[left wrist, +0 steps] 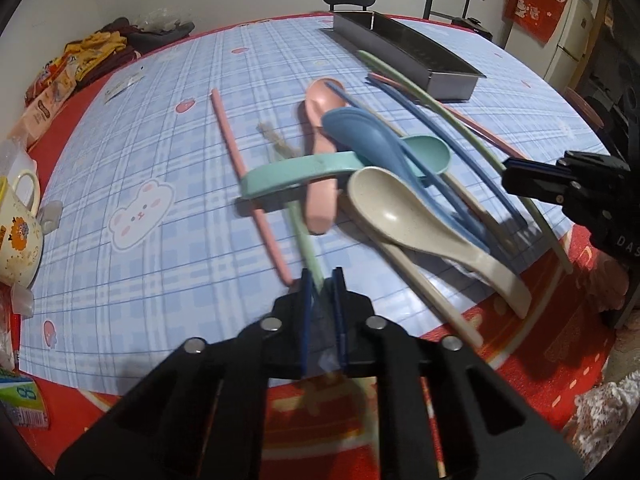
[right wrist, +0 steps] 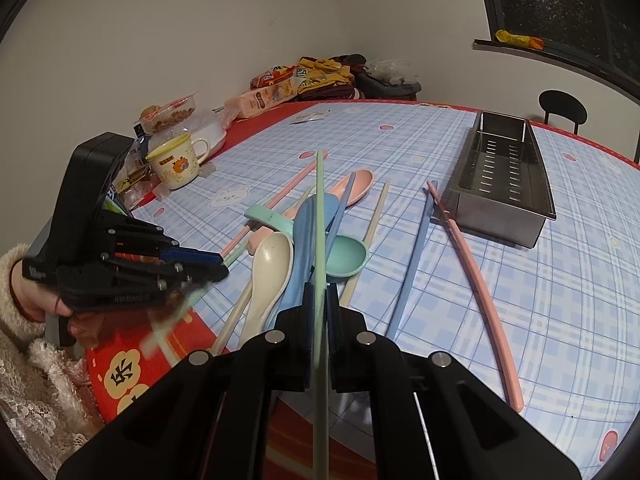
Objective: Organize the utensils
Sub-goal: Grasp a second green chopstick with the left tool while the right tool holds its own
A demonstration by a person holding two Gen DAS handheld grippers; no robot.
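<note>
A pile of plastic utensils lies on the blue checked tablecloth: a cream spoon, blue spoon, teal spoon, pink spoon and several chopsticks. My left gripper is shut on a pale green chopstick whose far end runs under the teal spoon. My right gripper is shut on another pale green chopstick, held above the pile. The right gripper also shows in the left wrist view; the left gripper shows in the right wrist view.
A grey metal slotted tray stands at the table's far side, also in the left wrist view. A cup, food packets and clothes crowd the far left. A loose pink chopstick lies near the tray.
</note>
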